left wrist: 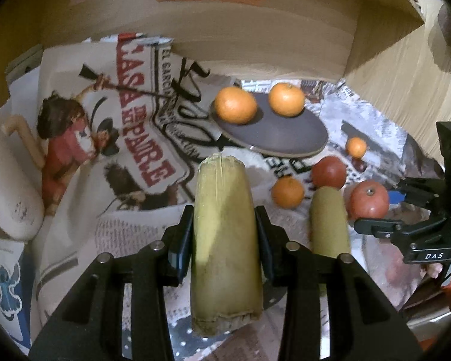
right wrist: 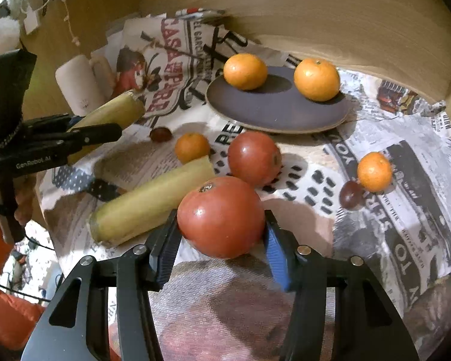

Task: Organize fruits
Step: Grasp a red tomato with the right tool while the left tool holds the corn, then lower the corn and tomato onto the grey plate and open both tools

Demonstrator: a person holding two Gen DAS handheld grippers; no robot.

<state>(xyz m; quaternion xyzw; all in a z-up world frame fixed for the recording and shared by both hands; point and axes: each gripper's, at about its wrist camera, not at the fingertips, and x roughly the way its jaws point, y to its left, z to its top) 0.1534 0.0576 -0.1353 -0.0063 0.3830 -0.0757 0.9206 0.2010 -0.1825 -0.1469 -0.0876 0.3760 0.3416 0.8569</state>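
Newspaper sheets cover the surface (right wrist: 406,156) below a wooden shelf, and the sorting looks barely begun to me. Nearest, my left tool (left wrist: 225,237) clamps one corn cob (left wrist: 225,240), lifted; my right tool (right wrist: 221,240) sits against both sides of a tomato (right wrist: 221,216), which I judge gripped. Beyond them a second corn cob (right wrist: 153,201) and a second tomato (right wrist: 254,158) lie loose beside two small oranges (right wrist: 192,147) and two dark round fruits (right wrist: 351,195). Farthest, the dark plate (right wrist: 273,111) carries two oranges (right wrist: 245,71). My count: two cobs, two tomatoes, four oranges, two dark fruits. Only the plated pair seems sorted.
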